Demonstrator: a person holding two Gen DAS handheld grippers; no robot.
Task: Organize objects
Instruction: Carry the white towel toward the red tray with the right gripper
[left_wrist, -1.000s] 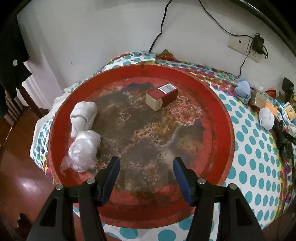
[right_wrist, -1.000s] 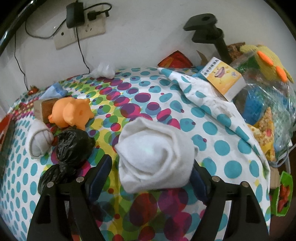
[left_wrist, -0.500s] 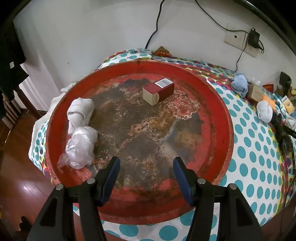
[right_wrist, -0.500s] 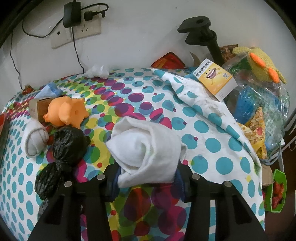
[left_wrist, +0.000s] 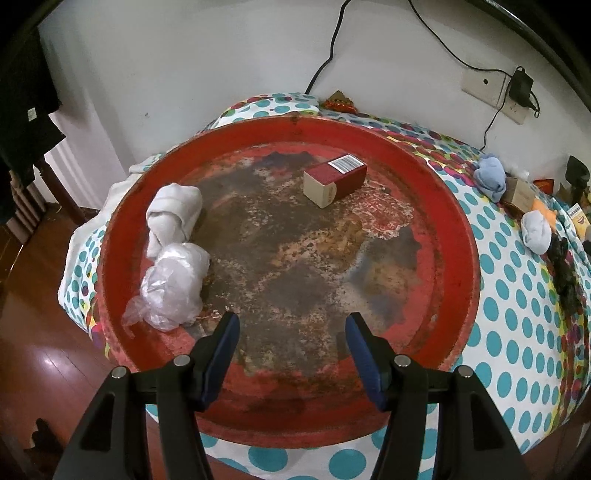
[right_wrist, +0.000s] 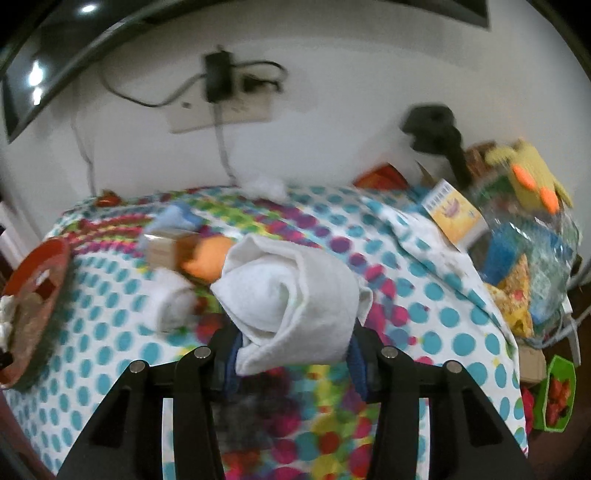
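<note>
A big round red tray (left_wrist: 458, 236) lies on the dotted tablecloth. On it are a white rolled sock (left_wrist: 173, 214), a clear plastic bag bundle (left_wrist: 173, 291) and a red box (left_wrist: 334, 179). My left gripper (left_wrist: 291, 350) is open and empty above the tray's near side. My right gripper (right_wrist: 291, 358) is shut on a white rolled cloth (right_wrist: 291, 295) and holds it above the table. The tray's edge (right_wrist: 51, 273) shows at the far left of the right wrist view.
On the cloth right of the tray lie a blue sock (left_wrist: 491, 177), a cardboard box (left_wrist: 519, 190), a white sock (left_wrist: 535, 230) and a black bag (left_wrist: 563, 266). A yellow box (right_wrist: 454, 214), a plush toy (right_wrist: 532, 173) and bagged items (right_wrist: 524, 258) crowd the right side.
My right gripper shut on the white rolled cloth, lifted it off the table and swung left. My left gripper drew back a little from the tray and stayed open.
</note>
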